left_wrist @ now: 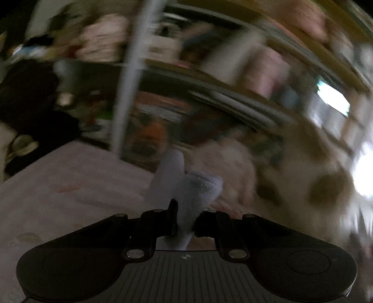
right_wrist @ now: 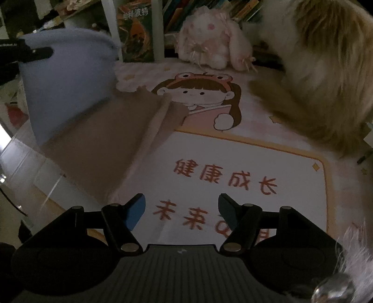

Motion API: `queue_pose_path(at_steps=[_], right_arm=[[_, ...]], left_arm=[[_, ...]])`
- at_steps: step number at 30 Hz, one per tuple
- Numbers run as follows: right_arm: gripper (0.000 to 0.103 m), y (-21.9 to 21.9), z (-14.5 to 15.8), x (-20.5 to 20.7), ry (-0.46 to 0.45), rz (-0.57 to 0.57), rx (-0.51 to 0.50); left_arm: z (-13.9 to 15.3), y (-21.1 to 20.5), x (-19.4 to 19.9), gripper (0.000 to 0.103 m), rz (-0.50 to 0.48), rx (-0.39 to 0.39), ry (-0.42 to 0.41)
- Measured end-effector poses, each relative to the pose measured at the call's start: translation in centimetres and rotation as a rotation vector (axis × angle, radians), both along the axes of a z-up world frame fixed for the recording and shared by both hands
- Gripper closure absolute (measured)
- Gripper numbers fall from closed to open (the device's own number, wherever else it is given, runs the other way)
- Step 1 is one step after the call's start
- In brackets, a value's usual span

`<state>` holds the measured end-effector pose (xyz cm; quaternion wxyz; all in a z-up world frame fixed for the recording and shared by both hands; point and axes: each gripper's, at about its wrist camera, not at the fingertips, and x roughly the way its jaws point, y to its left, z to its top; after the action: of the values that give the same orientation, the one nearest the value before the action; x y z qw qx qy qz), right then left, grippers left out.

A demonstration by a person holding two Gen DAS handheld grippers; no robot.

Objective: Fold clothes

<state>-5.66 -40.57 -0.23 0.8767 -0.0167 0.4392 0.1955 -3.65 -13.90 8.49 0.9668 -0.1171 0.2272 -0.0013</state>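
Surface: printed desk mat, cartoon girl and red characters, its middle bare.
Back edge: pink plush rabbit against bookshelf.
Right edge: shaggy tan fur.
Left edge: beige cloth overhanging.
Left gripper: clamped on pale blue garment, lifted above the beige cloth.
Right gripper: jaws apart, empty, over the mat.

Bare mat between beige cloth and furry toy
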Motion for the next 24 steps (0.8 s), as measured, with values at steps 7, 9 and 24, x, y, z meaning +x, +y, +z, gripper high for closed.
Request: queue_pose_path(at_steps=[7,9,24], right_arm=[[0.036,-2.3,-0.7,0.4,0.043,0.054,0.054],[0.036,-2.9,-0.7,0.7,0.057,0.061,0.084],[0.028,1.0,-0.3,8.4,0.372,0.112,0.621]], left_arm=[[-6.6,-10.2,-1.0,0.053,-0.321,0.356,0.266],[-7.8,-11.5,-1.4,0.035,-0.369,0.423,0.292],[-4.3,-1.0,-3.2,0.043,-0.051,-0.057,0.210]])
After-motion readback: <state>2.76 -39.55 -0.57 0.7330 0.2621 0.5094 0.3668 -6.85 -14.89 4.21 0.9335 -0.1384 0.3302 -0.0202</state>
